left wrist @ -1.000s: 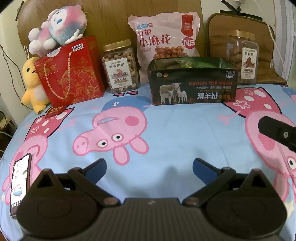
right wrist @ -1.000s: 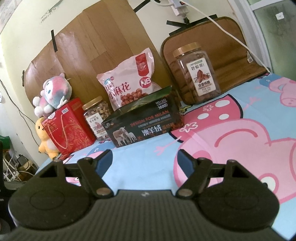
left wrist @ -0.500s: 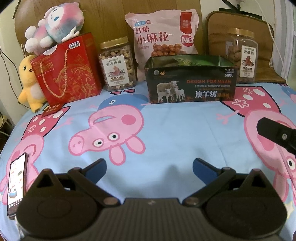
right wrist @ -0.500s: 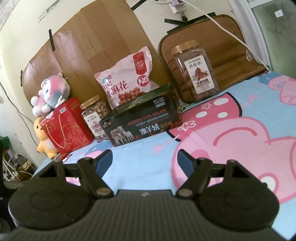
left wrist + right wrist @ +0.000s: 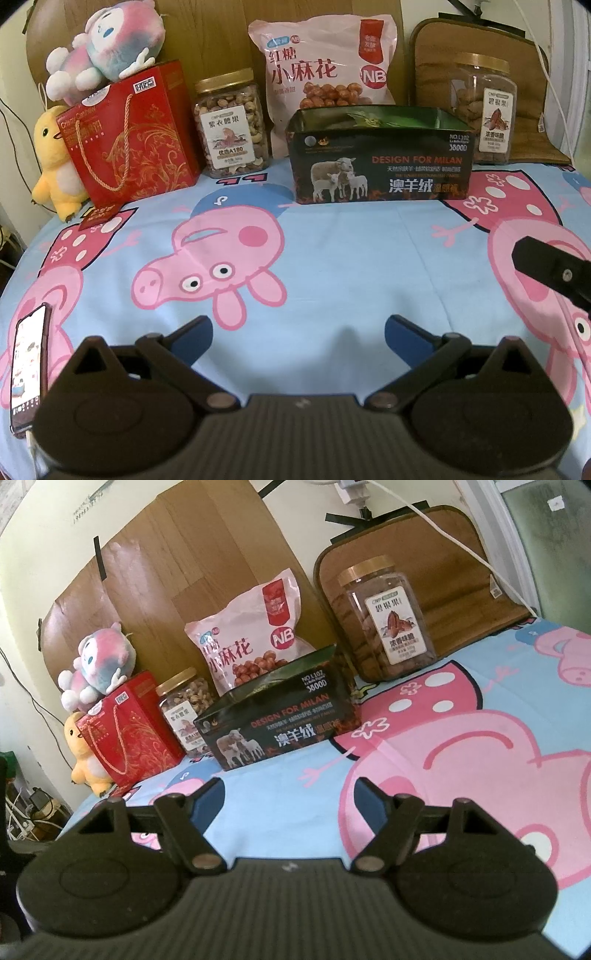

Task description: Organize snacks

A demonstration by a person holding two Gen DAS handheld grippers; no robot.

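Bedsheet (image 5: 332, 258) scene unchanged | left gripper (image 5: 299, 332) fingers apart | right gripper (image 5: 290, 794) fingers apart, empty

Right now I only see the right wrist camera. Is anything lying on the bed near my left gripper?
Observer: Yes. A phone lies flat on the sheet at the far left, screen lit, beside the left gripper.
Child: Is that gripper holding something?
Observer: No. Its jaws stand open, with only bare sheet between them.
Child: Can that camera see my other gripper?
Observer: Partly. What looks like one black finger of the right gripper pokes in at the right edge, above the sheet.
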